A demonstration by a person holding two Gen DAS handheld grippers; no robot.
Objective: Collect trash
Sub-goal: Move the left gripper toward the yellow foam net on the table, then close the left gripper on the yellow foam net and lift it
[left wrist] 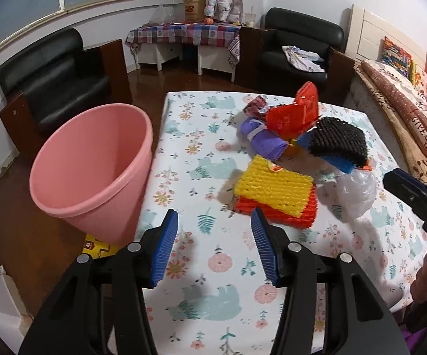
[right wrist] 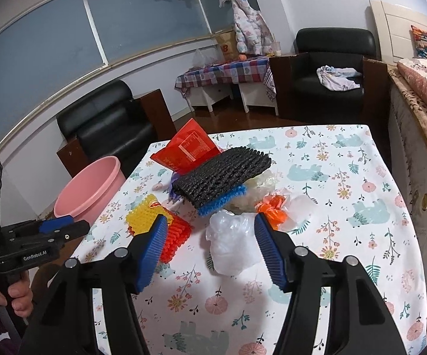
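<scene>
Table (left wrist: pixel 213 266) in the foreground, with a bin (left wrist: pixel 95 171) on the floor just beside its left edge. On the table, a heap of trash toward the far right: foam net (left wrist: pixel 272 189) nearest, stacked on another net. Behind that, a rolled cloth (left wrist: pixel 261 139) to the left and a mesh pad (left wrist: pixel 340 139) to the right, a wrapper (left wrist: pixel 293 115) propped between and above them. Plastic bag (left wrist: pixel 355 189) right of the foam net, just beside it. Left gripper (left wrist: pixel 213 248) over the near table, jaws apart; right gripper (right wrist: pixel 210 245) likewise spread, the plastic bag (right wrist: pixel 231 242) lying between its fingers. Armchair (left wrist: pixel 53 88) beyond the bin; second armchair (left wrist: pixel 299 44) behind the table; bed (left wrist: pixel 406 103) along the right.
</scene>
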